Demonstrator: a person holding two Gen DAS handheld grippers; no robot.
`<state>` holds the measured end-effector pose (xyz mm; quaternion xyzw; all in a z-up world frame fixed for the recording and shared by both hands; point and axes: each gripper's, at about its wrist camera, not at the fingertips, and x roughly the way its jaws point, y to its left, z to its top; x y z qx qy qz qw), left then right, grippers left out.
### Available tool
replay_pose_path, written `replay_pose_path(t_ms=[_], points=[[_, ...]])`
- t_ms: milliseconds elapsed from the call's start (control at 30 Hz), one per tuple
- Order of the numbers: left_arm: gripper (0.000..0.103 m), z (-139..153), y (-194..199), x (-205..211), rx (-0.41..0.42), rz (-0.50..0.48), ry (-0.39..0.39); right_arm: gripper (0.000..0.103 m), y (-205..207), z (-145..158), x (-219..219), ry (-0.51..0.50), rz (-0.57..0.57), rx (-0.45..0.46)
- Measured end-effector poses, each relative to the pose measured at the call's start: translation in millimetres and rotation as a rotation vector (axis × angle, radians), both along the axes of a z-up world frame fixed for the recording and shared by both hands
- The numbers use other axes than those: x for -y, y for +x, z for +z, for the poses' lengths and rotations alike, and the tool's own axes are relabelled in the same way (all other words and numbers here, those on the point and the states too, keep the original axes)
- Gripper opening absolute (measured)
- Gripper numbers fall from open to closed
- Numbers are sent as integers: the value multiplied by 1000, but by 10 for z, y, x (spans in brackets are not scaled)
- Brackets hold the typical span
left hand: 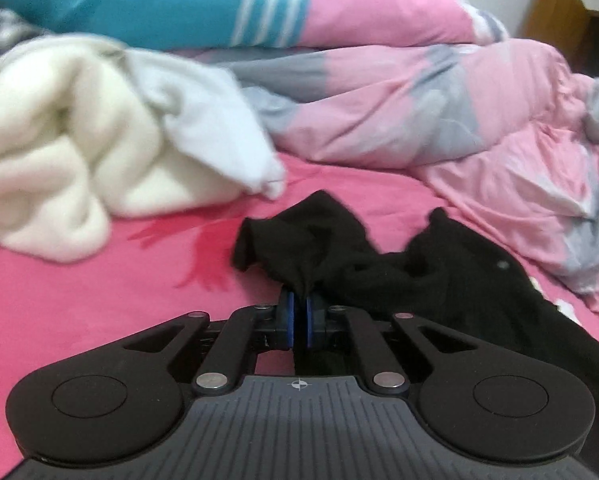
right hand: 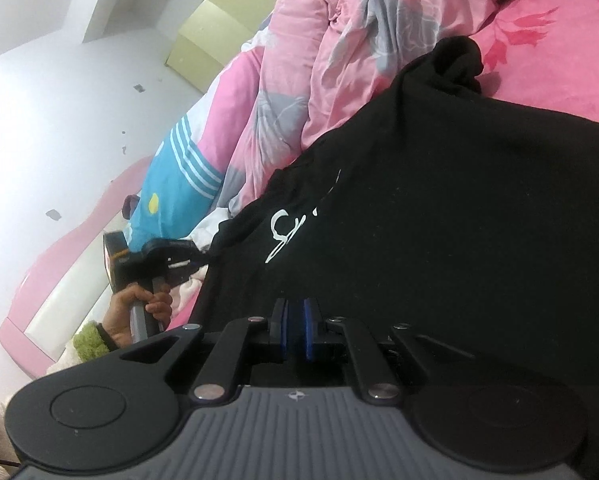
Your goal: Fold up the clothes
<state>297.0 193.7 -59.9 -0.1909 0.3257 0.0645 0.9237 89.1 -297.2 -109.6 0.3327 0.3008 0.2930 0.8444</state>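
Two claws, both closed on one black shirt. The left claw (left hand: 299,312) has its blue pads together on a bunched tip of the shirt (left hand: 439,280), cloth fanning out forward from the pinch. The right claw (right hand: 295,328) has its pads nearly together, with the shirt (right hand: 459,220) spreading straight out from them and filling most of that view; the pinch itself is dark, but the cloth seems caught there.

From the left claw the shirt runs ahead and off to the right over the pink sheet (left hand: 79,300), with a loose flap to the front. In the right wrist view the other gripper (right hand: 167,256) and the hand (right hand: 147,308) on it sit at the shirt's far left edge, so the fabric is stretched between the two grips. White lettering (right hand: 283,232) shows on it.

My reading: the shirt's long axis runs from one claw to the other, neither nearer. Next comes laying it flat.

Beyond lie a cream fleece (left hand: 71,152) to the left and a pink quilt (left hand: 439,112) behind.
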Motion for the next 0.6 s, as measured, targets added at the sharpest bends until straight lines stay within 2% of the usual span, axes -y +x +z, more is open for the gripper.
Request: replay_pose_path(t_ms=[100, 267, 300, 333, 400, 467, 600], points=[[4, -62, 17, -66, -4, 20, -7, 8, 11, -2, -8, -1, 0, 0], [9, -171, 61, 34, -13, -31, 100, 8, 35, -23, -22, 5, 2, 2], [14, -159, 48, 35, -12, -44, 105, 8, 40, -30, -13, 11, 3, 0], [18, -129, 31, 24, -22, -53, 95, 8, 41, -34, -8, 15, 3, 0], [36, -44, -46, -19, -45, -46, 56, 8, 43, -39, 0, 20, 5, 1], [45, 88, -184, -57, -52, -31, 30, 8, 43, -43, 4, 26, 7, 0], [46, 517, -570, -63, -52, -81, 98, 8, 50, -52, 18, 44, 9, 1]])
